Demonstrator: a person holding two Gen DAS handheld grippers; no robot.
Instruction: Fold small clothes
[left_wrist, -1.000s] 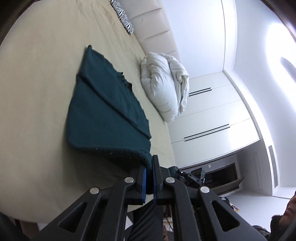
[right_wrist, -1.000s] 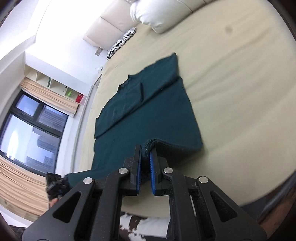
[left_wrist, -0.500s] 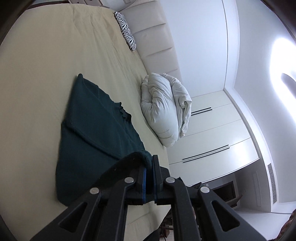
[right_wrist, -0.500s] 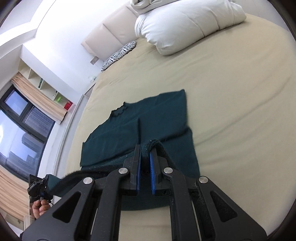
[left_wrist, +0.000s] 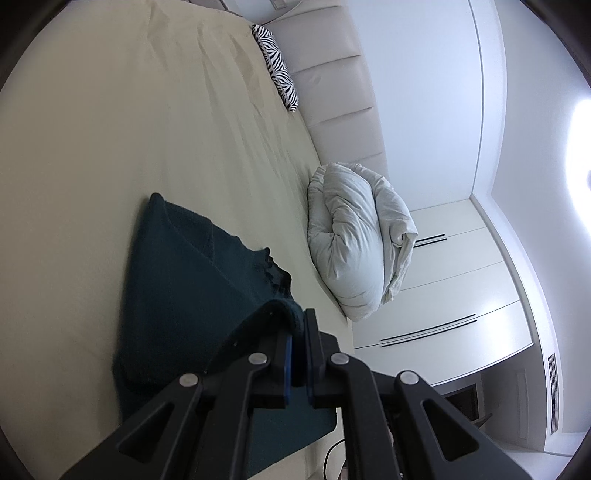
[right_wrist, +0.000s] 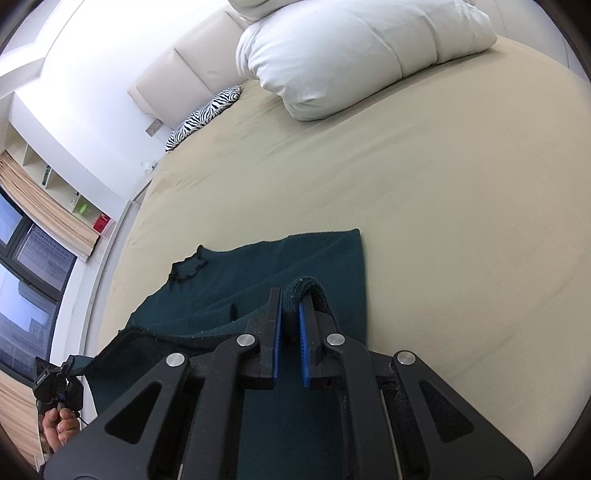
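Just 1 dark green sweater here, spread on the beige bed, near the foot end. Both bottom corners lifted: left gripper clamped on 1 corner, right gripper clamped on the other, knit bunched up between the blue pads. Also on the bed: 1 rolled white duvet and 1 zebra-print pillow, both up against the padded headboard.

Only in the left view: white wardrobe doors. Only in the right view: wall shelf cubbies holding 1 green and 1 red item, too small to identify, plus 1 dark window with tan curtains, and the left hand gripping its handle.
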